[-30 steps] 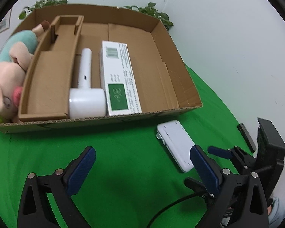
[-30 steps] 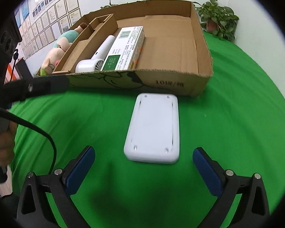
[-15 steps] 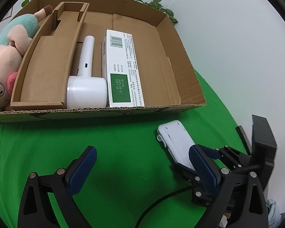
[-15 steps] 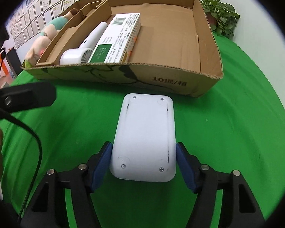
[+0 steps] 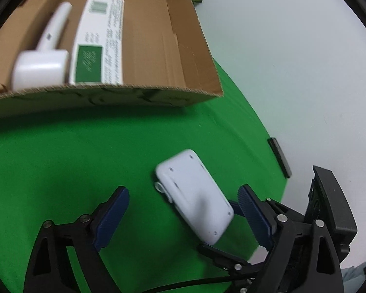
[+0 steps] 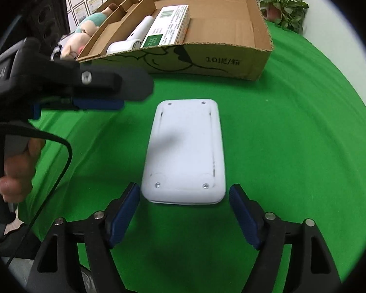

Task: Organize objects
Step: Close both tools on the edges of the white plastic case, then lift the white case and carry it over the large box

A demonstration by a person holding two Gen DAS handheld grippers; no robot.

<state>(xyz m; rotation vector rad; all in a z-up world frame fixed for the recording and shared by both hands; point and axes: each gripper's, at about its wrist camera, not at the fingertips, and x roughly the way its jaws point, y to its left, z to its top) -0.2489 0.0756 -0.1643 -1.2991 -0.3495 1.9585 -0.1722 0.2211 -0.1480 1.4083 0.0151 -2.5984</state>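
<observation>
A flat white plastic device [image 6: 184, 151] lies face down on the green cloth, in front of the cardboard box [image 6: 231, 58]. My right gripper [image 6: 184, 210] is open, its blue pads just off the device's near corners, not touching. The device also shows in the left wrist view [image 5: 195, 200], between my left gripper's [image 5: 185, 217] open fingers and close to the right pad [image 5: 253, 217]. The left gripper [image 6: 95, 102] reaches in from the left in the right wrist view. The box holds a white handheld fan [image 5: 41, 56] and a green-and-white carton [image 5: 97, 41].
A plush pig [image 6: 83, 36] lies against the box's left side. A cardboard divider tray [image 6: 119, 22] fills the box's left part. A potted plant [image 6: 283, 5] stands at the back right. A small dark bar [image 5: 279, 157] lies at the cloth's right edge.
My right gripper had closed on the white device and has now opened and let it go. My left gripper moved right and forward, bringing the device between its fingers.
</observation>
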